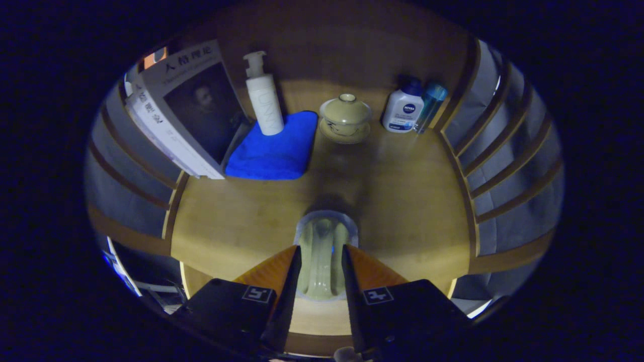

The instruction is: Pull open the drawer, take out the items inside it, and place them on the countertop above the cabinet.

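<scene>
Claw [322,264]: standing narrowly apart, both fingers [289,281] pressing the sides of a pale glazed ceramic spoon [322,251], clamping it.
Spoon: sitting between the fingers, over the near middle of the wooden countertop [241,216]; whether touching the wood, impossible to tell.
Spoon axis: running straight away along the fingers, one rounded end poking out just beyond the fingertips.
Countertop far edge, left corner: leaning book [186,115], with a blue cloth [274,148] just beside it and a white pump bottle [264,98] standing upright on the cloth.
Far edge, middle: lidded cup on a saucer [345,118].
Far edge, right corner: white lotion bottle [403,110], touching a blue tube [430,103].
Surroundings: slatted wooden rails [503,136] rising on both sides; dim lighting.
</scene>
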The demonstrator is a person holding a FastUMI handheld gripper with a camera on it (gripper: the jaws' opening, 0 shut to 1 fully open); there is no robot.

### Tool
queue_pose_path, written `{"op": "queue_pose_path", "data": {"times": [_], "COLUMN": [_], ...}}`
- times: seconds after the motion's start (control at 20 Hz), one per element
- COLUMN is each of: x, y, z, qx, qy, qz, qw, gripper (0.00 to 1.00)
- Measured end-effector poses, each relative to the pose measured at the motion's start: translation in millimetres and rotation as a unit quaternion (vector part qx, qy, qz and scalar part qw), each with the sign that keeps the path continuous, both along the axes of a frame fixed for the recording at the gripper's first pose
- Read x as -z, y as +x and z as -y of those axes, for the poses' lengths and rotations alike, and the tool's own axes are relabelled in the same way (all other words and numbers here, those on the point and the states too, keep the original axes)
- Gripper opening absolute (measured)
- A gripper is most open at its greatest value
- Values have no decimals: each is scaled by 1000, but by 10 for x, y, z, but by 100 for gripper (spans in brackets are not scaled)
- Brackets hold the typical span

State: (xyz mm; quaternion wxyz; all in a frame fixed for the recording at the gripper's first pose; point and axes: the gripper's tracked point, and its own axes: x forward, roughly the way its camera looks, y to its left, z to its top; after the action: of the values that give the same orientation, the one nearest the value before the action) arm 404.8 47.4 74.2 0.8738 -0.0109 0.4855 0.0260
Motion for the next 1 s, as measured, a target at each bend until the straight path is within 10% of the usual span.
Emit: {"op": "queue_pose_path", "data": {"times": [0.65, 0.9, 1.0], "x": [-352, -385, -360], "y": [-1357, -1896, -2123], "z": [-278, -438, -496], "qx": [-41, -51, -50], "qy": [25, 4, 10], "qz": [220, 337, 375], "qw": [974, 940, 926], "gripper": [64, 100, 99]}}
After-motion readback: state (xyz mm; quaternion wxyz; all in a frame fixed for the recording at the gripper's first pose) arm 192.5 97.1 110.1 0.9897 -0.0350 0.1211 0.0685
